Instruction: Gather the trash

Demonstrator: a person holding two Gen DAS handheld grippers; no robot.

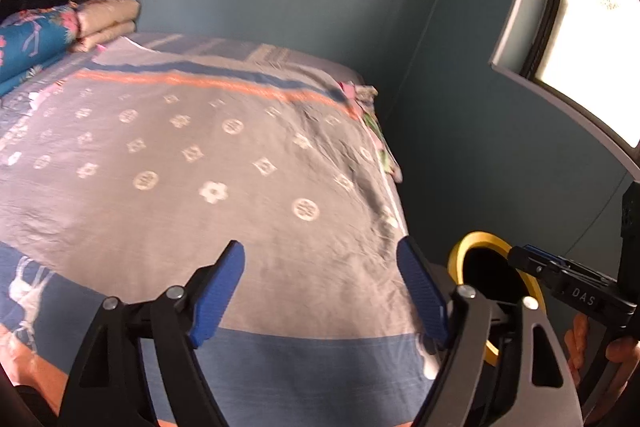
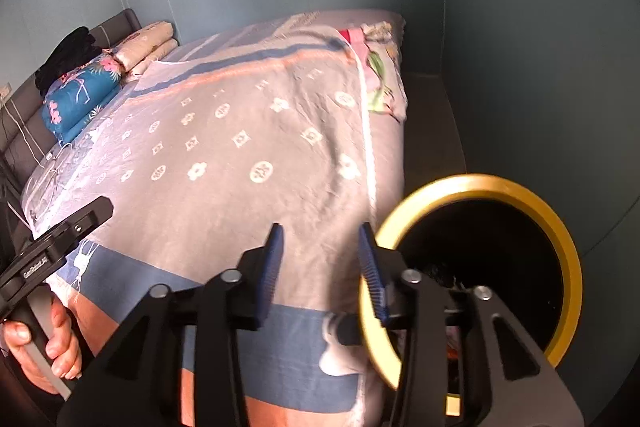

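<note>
Search step: left gripper [image 1: 320, 291] wide open, right gripper [image 2: 320, 267] part open, both empty over grey patterned bedspread [image 1: 192, 155]; yellow-rimmed black bin [image 2: 480, 255] just beside bed; next, find trash.

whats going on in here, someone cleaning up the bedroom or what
A person holds a two-finger gripper in each hand over a bed with a patterned grey cover. Both the left gripper and the right gripper are open with nothing between their fingers. A yellow-rimmed bin stands beside the bed, under the right gripper. No loose trash shows on the cover.
</note>
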